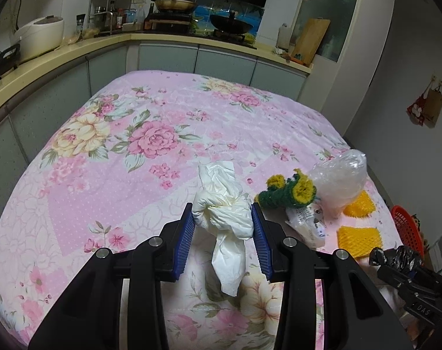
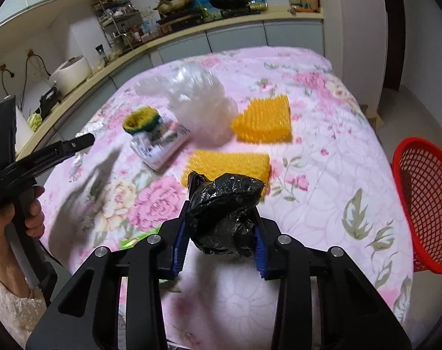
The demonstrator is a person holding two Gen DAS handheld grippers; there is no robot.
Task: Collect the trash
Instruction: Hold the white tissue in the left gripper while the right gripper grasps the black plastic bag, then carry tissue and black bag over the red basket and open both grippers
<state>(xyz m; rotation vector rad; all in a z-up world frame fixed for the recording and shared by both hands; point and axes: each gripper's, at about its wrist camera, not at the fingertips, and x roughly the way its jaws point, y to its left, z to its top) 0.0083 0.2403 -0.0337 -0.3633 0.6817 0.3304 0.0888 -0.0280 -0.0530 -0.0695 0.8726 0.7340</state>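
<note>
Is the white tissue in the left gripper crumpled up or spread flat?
Crumpled. The white tissue is bunched into a wad between the left gripper pads, one twisted end hanging below.

Black bag (image 2: pixel 223 218) gripped in the right tongs (image 2: pixel 221 242) above the table (image 2: pixel 337 175).
Two yellow nets (image 2: pixel 264 122), a clear bag (image 2: pixel 197 93) and a packet (image 2: pixel 159 145) are seen beyond; a red basket (image 2: pixel 424 204) is placed at the right edge.

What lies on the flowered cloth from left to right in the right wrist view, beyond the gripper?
Green-and-yellow knitted scrubber → white printed packet → crumpled clear plastic bag → far yellow foam net sleeve → red mesh basket past the cloth's right edge.
</note>
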